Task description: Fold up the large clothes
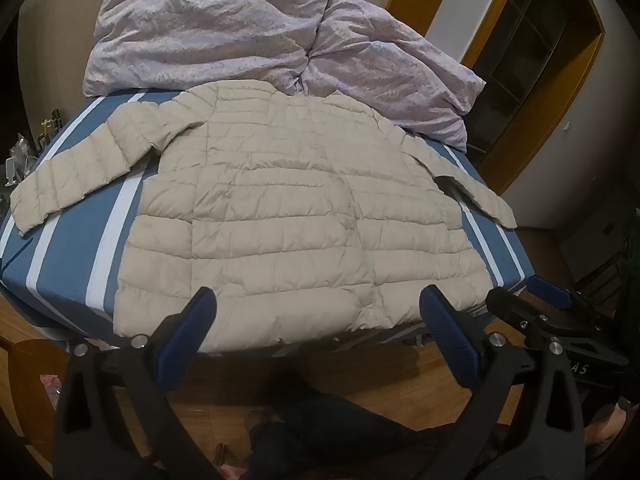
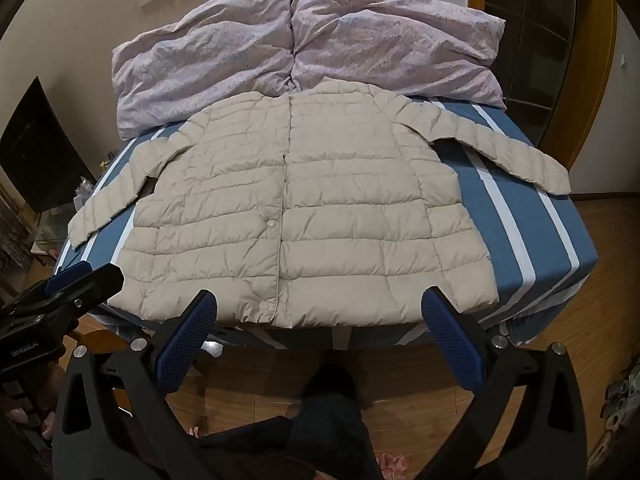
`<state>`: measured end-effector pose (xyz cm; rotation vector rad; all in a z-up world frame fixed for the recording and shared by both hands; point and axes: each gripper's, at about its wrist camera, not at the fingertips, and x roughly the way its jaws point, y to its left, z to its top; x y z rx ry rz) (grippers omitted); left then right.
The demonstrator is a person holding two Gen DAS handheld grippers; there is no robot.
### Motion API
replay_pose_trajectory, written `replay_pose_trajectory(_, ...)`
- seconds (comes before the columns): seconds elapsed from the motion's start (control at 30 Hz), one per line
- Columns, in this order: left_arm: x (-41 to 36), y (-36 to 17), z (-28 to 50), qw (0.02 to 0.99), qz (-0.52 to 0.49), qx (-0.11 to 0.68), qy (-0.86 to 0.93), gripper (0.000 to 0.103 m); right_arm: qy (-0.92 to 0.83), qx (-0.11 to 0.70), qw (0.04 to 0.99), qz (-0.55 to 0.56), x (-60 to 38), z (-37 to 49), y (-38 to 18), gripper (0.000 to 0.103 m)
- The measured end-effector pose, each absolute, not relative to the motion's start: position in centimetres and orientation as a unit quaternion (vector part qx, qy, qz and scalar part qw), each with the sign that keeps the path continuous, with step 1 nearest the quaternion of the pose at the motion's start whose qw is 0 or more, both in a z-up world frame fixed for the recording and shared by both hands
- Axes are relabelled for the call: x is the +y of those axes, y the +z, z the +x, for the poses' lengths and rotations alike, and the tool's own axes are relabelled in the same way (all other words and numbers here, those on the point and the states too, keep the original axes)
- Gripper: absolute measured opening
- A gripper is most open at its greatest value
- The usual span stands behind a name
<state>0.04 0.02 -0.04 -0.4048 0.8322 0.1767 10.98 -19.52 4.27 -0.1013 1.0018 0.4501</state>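
A cream quilted puffer jacket (image 1: 288, 216) lies flat on the bed, front up, both sleeves spread out to the sides; it also shows in the right wrist view (image 2: 304, 216). Its hem hangs near the bed's front edge. My left gripper (image 1: 318, 312) is open and empty, held just in front of the hem. My right gripper (image 2: 320, 312) is open and empty, also just in front of the hem. The right gripper shows at the right edge of the left wrist view (image 1: 552, 300), and the left gripper at the left edge of the right wrist view (image 2: 76, 284).
The bed has a blue sheet with white stripes (image 1: 68, 248), also seen in the right wrist view (image 2: 532, 240). A crumpled lilac duvet (image 1: 248, 36) lies at the head, (image 2: 320, 44) touching the jacket's collar. Wooden floor (image 2: 580, 340) surrounds the bed. A wooden door frame (image 1: 532, 92) stands at the right.
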Motion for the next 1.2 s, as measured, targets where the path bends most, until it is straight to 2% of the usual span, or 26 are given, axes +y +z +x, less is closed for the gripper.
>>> replay_pose_trajectory(1.2, 0.07, -0.24, -0.1, 0.89, -0.2, 0.4, 0.085, 0.101, 0.214, 0.476, 0.852, -0.047, -19.54, 10.93, 4.21, 0.102)
